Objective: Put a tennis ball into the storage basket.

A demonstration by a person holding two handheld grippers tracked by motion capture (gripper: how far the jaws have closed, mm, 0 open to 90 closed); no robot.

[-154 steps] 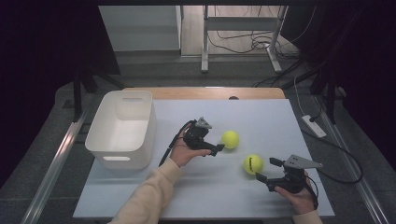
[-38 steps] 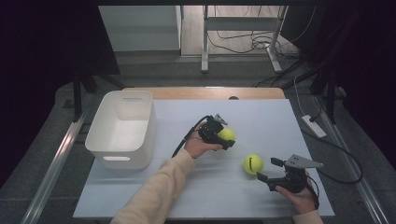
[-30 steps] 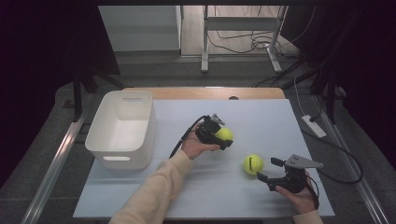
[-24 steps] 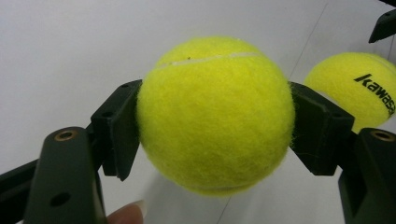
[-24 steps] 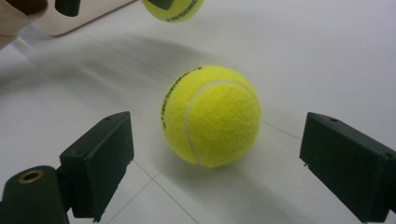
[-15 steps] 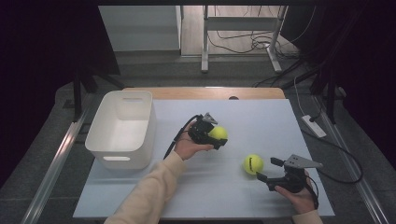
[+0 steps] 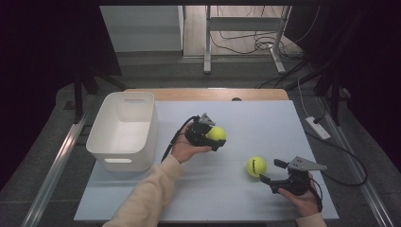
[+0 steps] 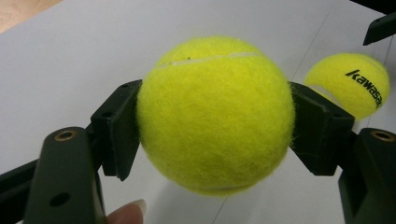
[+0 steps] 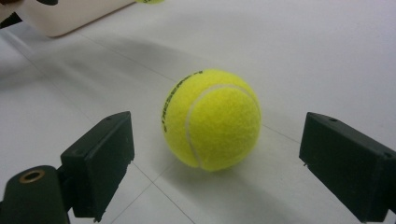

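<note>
Left gripper (image 7: 213, 137) clamps a plain tennis ball (image 8: 215, 114) clear above the table (image 7: 265, 118). Second ball (image 8: 350, 84), printed "kawasaki", rests on the table before the wide-open, empty right gripper (image 7: 272, 172).

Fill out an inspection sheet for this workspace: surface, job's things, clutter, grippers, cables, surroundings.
Surface: white table top, a wooden strip along its far edge.
Job's things: held tennis ball clamped in the left gripper, lifted off the table; second tennis ball resting on the table; white bin at the table's left, nothing seen inside.
Clutter: nothing seen.
Grippers: left gripper shut on the held tennis ball; right gripper open, jaws either side of the second tennis ball, not touching it.
Cables: black cable trailing from the left gripper; loose cables on the floor beyond.
Surroundings: dark room, white power strip on the floor at right.
</note>
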